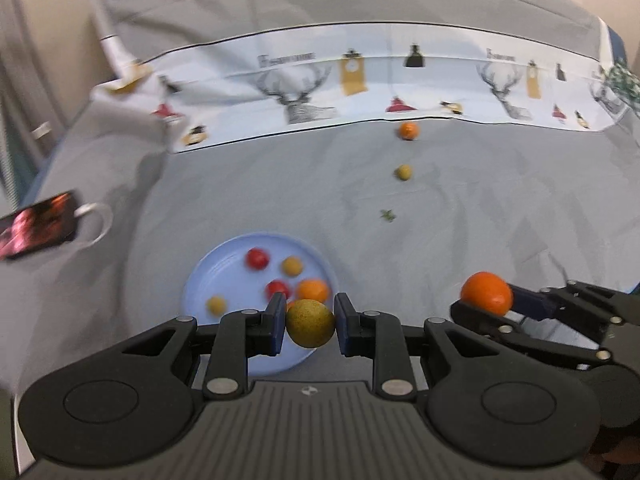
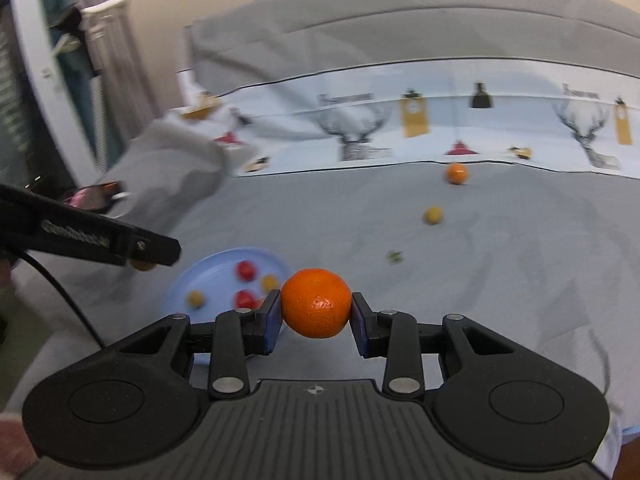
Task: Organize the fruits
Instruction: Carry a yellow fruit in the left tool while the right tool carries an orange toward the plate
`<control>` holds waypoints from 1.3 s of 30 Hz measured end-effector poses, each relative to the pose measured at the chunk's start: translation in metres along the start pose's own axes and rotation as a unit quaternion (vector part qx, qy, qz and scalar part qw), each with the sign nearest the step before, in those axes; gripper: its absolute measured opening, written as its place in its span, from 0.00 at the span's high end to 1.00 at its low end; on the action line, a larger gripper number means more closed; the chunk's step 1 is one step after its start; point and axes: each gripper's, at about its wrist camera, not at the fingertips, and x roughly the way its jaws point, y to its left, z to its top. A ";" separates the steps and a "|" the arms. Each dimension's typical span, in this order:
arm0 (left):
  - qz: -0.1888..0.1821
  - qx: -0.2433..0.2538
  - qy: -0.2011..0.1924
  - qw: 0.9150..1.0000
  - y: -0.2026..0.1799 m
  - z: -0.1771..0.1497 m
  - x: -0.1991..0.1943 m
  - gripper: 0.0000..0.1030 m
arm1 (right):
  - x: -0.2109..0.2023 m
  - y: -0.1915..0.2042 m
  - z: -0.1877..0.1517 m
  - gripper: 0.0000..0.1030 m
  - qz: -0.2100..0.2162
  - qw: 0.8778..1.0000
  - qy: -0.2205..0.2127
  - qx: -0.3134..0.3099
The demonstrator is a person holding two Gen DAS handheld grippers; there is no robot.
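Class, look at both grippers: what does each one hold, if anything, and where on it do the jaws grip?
Left gripper: a yellow-green fruit, gripped across its sides. Right gripper: an orange, likewise pinched across its sides.

Grey bedsheet (image 1: 480,208) spread wide, deer-print fabric band (image 1: 360,88) across at twelve o'clock, phone (image 1: 38,226) glowing at nine o'clock, white cable loop (image 1: 98,224) just beside it

Black left gripper (image 1: 310,322) and right gripper (image 2: 315,314), blue-padded jaws, silver pivot screws, ribbed grey bases.
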 end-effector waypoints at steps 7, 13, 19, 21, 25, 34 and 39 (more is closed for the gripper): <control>0.000 -0.027 -0.023 0.999 0.019 -0.043 -0.044 0.72 | -0.034 0.043 -0.006 0.64 0.004 0.999 -0.016 -0.036; 0.003 -0.044 -0.052 0.998 0.031 -0.060 -0.073 0.72 | -0.059 0.071 -0.014 0.64 0.005 0.997 -0.035 -0.075; 0.007 -0.059 -0.070 0.996 0.040 -0.071 -0.089 0.72 | -0.069 0.085 -0.018 0.64 -0.001 0.995 -0.039 -0.097; 0.007 -0.063 -0.072 0.995 0.042 -0.072 -0.091 0.72 | -0.069 0.086 -0.018 0.64 -0.003 0.994 -0.037 -0.098; 0.007 -0.064 -0.074 0.995 0.045 -0.074 -0.093 0.72 | -0.070 0.089 -0.019 0.64 -0.006 0.994 -0.038 -0.103; 0.000 -0.068 -0.073 0.995 0.050 -0.074 -0.089 0.72 | -0.067 0.091 -0.019 0.64 -0.010 0.994 -0.031 -0.107; -0.003 -0.072 -0.065 0.995 0.054 -0.073 -0.083 0.72 | -0.061 0.092 -0.017 0.64 -0.011 0.994 -0.024 -0.110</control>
